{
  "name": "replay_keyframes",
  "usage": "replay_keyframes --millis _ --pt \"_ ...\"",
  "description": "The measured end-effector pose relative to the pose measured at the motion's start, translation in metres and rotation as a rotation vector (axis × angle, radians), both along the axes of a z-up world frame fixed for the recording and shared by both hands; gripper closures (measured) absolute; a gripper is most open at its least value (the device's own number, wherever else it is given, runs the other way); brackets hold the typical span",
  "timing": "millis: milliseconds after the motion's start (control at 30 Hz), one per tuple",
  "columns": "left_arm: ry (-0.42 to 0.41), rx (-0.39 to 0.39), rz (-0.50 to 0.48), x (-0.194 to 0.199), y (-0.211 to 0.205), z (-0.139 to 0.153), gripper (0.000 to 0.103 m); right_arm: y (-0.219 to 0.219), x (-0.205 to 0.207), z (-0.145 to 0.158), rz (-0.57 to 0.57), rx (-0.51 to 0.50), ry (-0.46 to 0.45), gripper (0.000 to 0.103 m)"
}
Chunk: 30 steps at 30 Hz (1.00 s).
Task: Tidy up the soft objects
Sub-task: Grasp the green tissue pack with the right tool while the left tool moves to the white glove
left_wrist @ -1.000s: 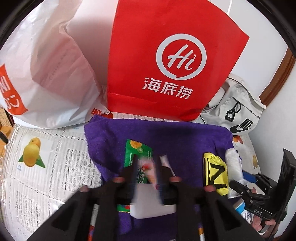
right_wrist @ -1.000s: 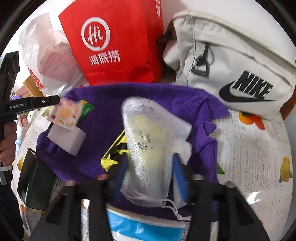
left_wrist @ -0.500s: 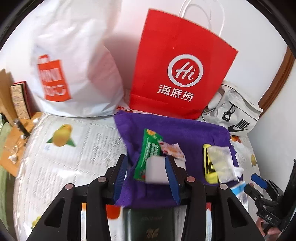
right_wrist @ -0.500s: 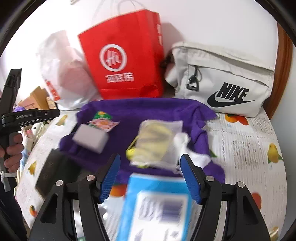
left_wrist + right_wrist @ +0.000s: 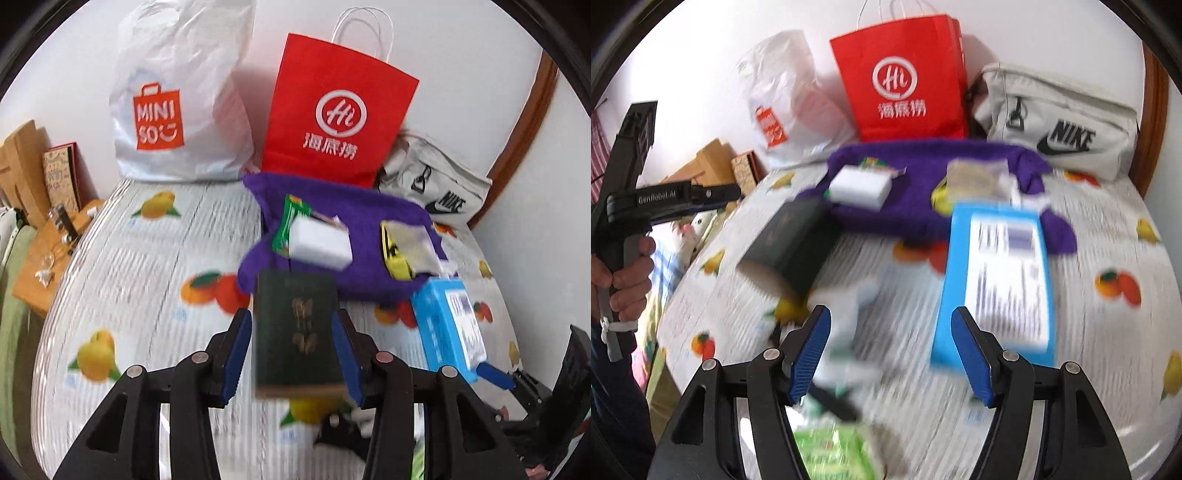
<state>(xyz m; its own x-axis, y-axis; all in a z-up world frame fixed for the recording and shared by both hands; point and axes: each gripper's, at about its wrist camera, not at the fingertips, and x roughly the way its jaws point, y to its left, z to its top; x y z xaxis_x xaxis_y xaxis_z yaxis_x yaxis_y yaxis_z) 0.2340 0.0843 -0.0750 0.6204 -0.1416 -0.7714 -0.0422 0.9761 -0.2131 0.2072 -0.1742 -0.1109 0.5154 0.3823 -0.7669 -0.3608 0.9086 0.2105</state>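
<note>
Both tongs are empty: the left gripper (image 5: 291,350), still opening, is framing the dark green box (image 5: 297,332) below the purple towel (image 5: 332,273); the right gripper (image 5: 891,350) is gaping beside the blue box (image 5: 997,280), risking grabbing rigid boxes instead.

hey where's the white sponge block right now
The white sponge block lies on the purple towel, over the green snack packet, in front of the red paper bag, left of the mesh pouch.

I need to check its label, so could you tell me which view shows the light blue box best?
The right wrist view: the light blue box shows its whole labelled top, though blurred. The left wrist view shows it sidelong near the right edge.
</note>
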Motion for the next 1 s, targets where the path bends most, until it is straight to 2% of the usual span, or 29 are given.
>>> replay_keyframes --millis 167,367,567,667,800,900,1000 --pt "0.021 -0.001 -0.016 -0.029 -0.01 -0.015 0.05 -0.002 -0.042 -0.022 0.025 0.008 0.025 0.023" --pt "0.042 0.016 -0.046 -0.057 -0.026 -0.031 0.045 0.008 -0.074 -0.043 0.068 -0.002 0.041 0.021" --pt "0.06 0.034 -0.064 -0.072 -0.036 -0.042 0.043 0.019 -0.088 -0.057 0.091 0.014 0.047 0.018" --pt "0.061 0.039 -0.064 -0.079 -0.039 -0.047 0.043 0.027 -0.089 -0.068 0.098 -0.033 0.054 0.018" --pt "0.072 0.036 -0.067 -0.084 -0.041 -0.054 0.043 0.033 -0.093 -0.073 0.1 -0.103 -0.008 0.018" --pt "0.086 0.038 -0.071 -0.085 -0.044 -0.063 0.043 0.029 -0.093 -0.073 0.085 -0.108 -0.027 0.028" --pt "0.095 0.023 -0.087 -0.085 -0.049 -0.07 0.043 0.021 -0.093 -0.073 0.076 -0.097 -0.024 0.029"
